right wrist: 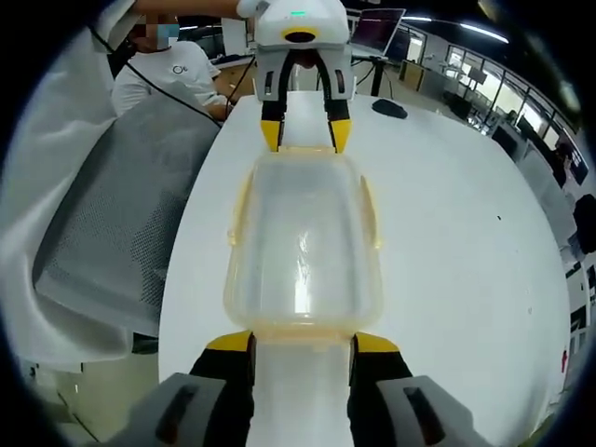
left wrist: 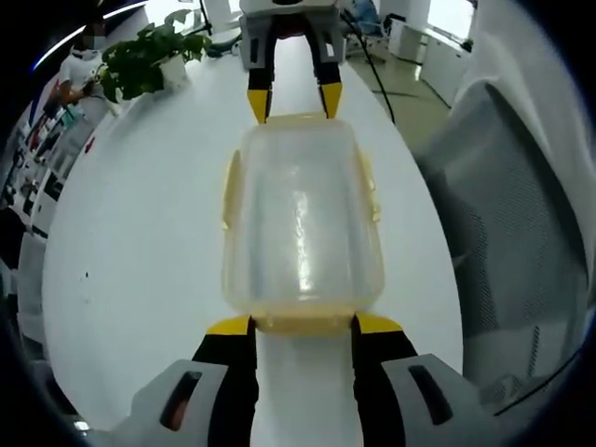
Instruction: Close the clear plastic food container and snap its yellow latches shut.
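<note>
The clear container [left wrist: 303, 219] [right wrist: 303, 237], lid on, lies on the white surface [left wrist: 140, 233] [right wrist: 447, 233] between the 2 tools. The left tool [left wrist: 303, 324] [right wrist: 305, 133] and right tool [right wrist: 303, 342] [left wrist: 295, 101] stand released at opposite ends, tips beside the yellow end latches [left wrist: 303, 323].

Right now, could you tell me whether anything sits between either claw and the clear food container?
Nothing visible does. The left claw and the right claw sit at opposite short ends of the clear food container, their yellow tips flanking its yellow end latches on the white table.
</note>
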`<move>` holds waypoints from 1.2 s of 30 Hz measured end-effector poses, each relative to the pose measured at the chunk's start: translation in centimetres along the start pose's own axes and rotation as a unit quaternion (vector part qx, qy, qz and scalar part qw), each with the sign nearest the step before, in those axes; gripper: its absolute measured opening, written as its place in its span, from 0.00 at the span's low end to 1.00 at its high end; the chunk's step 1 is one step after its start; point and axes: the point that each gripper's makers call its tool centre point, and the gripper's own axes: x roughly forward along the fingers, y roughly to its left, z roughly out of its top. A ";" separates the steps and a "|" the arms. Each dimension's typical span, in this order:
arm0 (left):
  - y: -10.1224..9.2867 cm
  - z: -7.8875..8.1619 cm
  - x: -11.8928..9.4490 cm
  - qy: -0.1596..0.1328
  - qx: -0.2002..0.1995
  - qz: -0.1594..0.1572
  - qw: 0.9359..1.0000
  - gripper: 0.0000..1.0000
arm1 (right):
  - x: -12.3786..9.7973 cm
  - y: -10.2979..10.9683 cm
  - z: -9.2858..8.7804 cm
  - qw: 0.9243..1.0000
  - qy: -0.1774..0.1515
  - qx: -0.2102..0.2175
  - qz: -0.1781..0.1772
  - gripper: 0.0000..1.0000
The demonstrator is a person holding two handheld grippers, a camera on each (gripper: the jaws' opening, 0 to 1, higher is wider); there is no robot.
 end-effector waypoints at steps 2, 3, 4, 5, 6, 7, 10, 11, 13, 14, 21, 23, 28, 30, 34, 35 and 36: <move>0.1 -0.1 0.1 0.000 0.007 0.002 1.000 0.38 | 0.0 0.0 0.0 1.000 -0.001 0.001 -0.001 0.38; 0.1 -0.1 0.1 0.000 0.007 0.002 1.000 0.38 | 0.0 -0.1 -0.1 1.000 0.000 -0.003 -0.002 0.38; 0.1 -0.2 0.1 0.001 0.003 0.003 1.000 0.38 | 0.0 -0.1 -0.1 1.000 0.002 -0.003 -0.004 0.38; 0.1 -0.2 0.1 0.001 0.001 0.003 1.000 0.38 | -0.1 0.0 -0.2 1.000 0.005 -0.002 -0.003 0.37; 0.1 -0.4 0.1 0.004 -0.001 0.003 1.000 0.38 | -0.1 0.0 -0.3 1.000 0.008 -0.002 -0.003 0.37; 0.0 -0.6 0.2 0.006 0.003 0.005 1.000 0.37 | -0.1 0.0 -0.4 1.000 0.009 -0.003 -0.003 0.36; -0.5 -1.0 0.2 0.014 0.009 0.001 1.000 0.37 | -0.1 0.1 -0.6 1.000 0.012 -0.006 -0.003 0.35; -0.6 -1.0 0.2 0.015 0.006 -0.002 1.000 0.38 | -0.1 0.1 -0.7 1.000 0.013 -0.005 -0.002 0.35; -0.8 -1.2 0.2 0.015 0.000 -0.003 1.000 0.38 | -0.2 0.2 -0.6 1.000 0.011 0.002 -0.002 0.37; -0.8 -1.2 0.1 0.014 -0.001 -0.003 1.000 0.39 | -0.2 0.2 -0.6 1.000 0.010 0.005 -0.002 0.38; -0.6 -1.5 -0.3 0.014 -0.010 0.005 1.000 0.41 | -0.5 0.5 -0.3 1.000 0.004 0.011 -0.003 0.37; -0.7 -1.4 -0.6 0.009 -0.018 0.005 1.000 0.41 | -0.8 0.5 -0.3 1.000 0.002 0.014 -0.005 0.37; -0.7 -1.5 -1.1 0.007 -0.022 0.007 1.000 0.42 | -1.3 0.7 0.2 1.000 -0.008 0.026 -0.001 0.37; -0.8 -1.4 -1.4 0.004 -0.027 0.010 1.000 0.43 | -1.5 0.6 0.5 1.000 -0.009 0.027 -0.006 0.36; -0.8 -0.7 -1.8 -0.019 -0.067 0.012 0.998 0.43 | -1.9 0.3 1.1 0.998 -0.019 0.059 -0.018 0.35; -0.7 -0.6 -2.0 -0.021 -0.068 0.013 0.997 0.43 | -2.0 0.3 1.1 0.997 -0.018 0.070 -0.021 0.33; -0.7 -0.5 -2.0 -0.024 -0.071 0.014 0.997 0.43 | -2.0 0.3 1.1 0.996 -0.017 0.088 -0.019 0.32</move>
